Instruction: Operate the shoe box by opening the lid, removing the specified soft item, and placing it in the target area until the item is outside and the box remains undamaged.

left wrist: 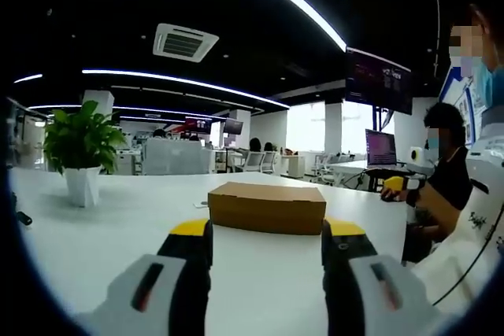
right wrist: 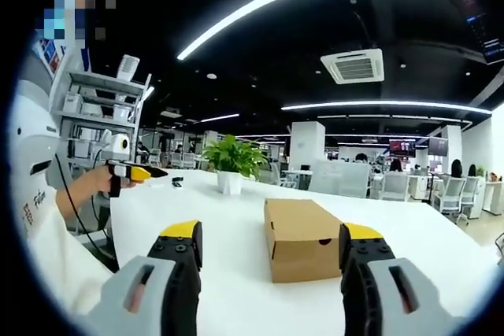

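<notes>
left claw (left wrist: 266,243) spread, closed shoe box (left wrist: 267,207) just beyond, white table (left wrist: 118,234)

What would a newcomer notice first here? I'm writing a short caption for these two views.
A closed brown shoe box sits alone in the middle of a white table, straight ahead of both open claws, left claw and right claw. A potted plant in a white pot stands farther back on the table.

Brown shoe box (left wrist: 267,208), yellow-tipped tools, white table (left wrist: 94,234)
</notes>
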Motion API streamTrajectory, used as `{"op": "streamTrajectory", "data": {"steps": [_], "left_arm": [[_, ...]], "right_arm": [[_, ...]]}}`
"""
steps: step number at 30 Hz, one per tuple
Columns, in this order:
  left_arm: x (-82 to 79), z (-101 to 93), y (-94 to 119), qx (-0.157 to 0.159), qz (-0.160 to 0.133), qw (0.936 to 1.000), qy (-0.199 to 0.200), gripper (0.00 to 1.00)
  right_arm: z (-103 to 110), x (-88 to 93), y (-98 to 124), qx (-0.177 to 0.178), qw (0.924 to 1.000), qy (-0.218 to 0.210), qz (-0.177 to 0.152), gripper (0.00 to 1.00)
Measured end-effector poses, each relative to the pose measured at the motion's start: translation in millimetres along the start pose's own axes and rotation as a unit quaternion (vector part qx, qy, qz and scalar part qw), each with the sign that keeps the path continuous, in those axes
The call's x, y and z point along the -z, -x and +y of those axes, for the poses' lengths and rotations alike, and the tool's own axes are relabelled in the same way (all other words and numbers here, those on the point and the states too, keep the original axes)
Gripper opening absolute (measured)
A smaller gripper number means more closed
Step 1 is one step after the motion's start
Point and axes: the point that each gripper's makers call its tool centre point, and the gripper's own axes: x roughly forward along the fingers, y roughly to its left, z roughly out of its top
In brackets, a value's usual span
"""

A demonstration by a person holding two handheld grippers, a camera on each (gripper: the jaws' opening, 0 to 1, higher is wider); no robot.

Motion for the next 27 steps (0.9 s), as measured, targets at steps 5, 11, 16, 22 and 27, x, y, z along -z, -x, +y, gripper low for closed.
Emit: {"op": "streamTrajectory", "data": {"steps": [5, 11, 16, 22, 27], "left_arm": [[-1.6, 3.5, -1.0, -0.007, -0.013, 0.9999, 0.008, 0.55], [-0.9, 4.7, -1.1, -0.005, -0.011, 0.9999, 0.009, 0.61], [0.2, 0.2, -5.2, 0.012, -0.012, 0.9997, 0.019, 0.59], [0.0, 2.6, -9.3, 0.015, -0.007, 0.9997, 0.017, 0.58], [-6.3, 7.1, -10.2, 0.012, -0.008, 0.9998, 0.013, 0.58]], "right_arm": [[-1.0, 0.6, -1.0, 0.006, 1.0, 0.007, -0.004, 0.71], [-4.7, 0.8, -1.5, 0.021, 0.9996, 0.014, -0.012, 0.74], [-8.5, 1.1, -2.7, 0.031, 0.9993, 0.015, -0.016, 0.8], [-6.3, 6.3, -3.5, 0.024, 0.9996, 0.017, -0.004, 0.78], [-10.9, 6.5, -2.2, 0.033, 0.9992, 0.024, -0.002, 0.77]]}}
